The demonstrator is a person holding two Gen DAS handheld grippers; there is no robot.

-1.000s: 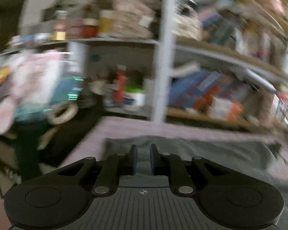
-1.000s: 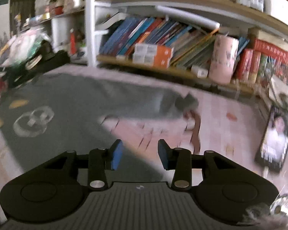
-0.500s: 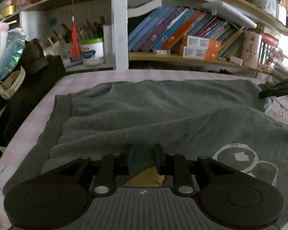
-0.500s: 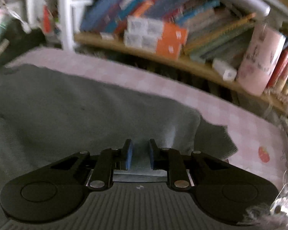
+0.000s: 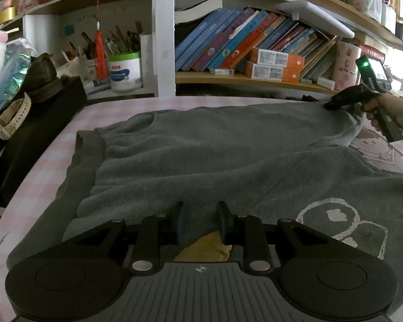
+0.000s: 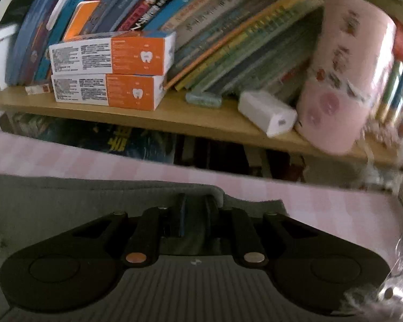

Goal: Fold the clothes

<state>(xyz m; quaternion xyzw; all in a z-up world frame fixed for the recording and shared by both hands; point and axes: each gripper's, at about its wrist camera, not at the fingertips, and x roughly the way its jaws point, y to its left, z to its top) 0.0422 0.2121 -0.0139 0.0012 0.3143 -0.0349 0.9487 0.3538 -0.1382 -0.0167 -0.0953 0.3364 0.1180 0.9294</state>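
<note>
Folding a dark grey sweatshirt (image 5: 228,147) lengthwise, judged from the left wrist view: garment spread flat over a pink checked tablecloth (image 5: 35,177), one long edge turned over onto the body, white ring print (image 5: 341,222) showing at the near right; left gripper (image 5: 200,221) low over the near hem, fingers set fairly narrow with grey cloth and a scrap of mustard-yellow lining (image 5: 204,249) bunched between them, though a firm pinch not certain from here; far across, right gripper (image 5: 333,104) nosed into the opposite corner of the same edge. Behind, a white-framed bookshelf (image 5: 164,35), leaning books (image 5: 228,40), a green-lidded tub of brushes (image 5: 123,72), a pale wristwatch (image 5: 12,118) on a black box at the left. Turning to the right wrist view, somewhat blurred: right gripper (image 6: 194,214) fingers drawn close on a raised lip of sweatshirt (image 6: 67,201) at its far corner, tablecloth (image 6: 322,204) bare beyond it, then a wooden shelf with two orange-and-white toothpaste boxes (image 6: 110,72), a white charger (image 6: 268,112) and a pink cylinder (image 6: 344,75). Next, probably: lifting both corners together, level and taut, carrying the edge across and laying it square
</note>
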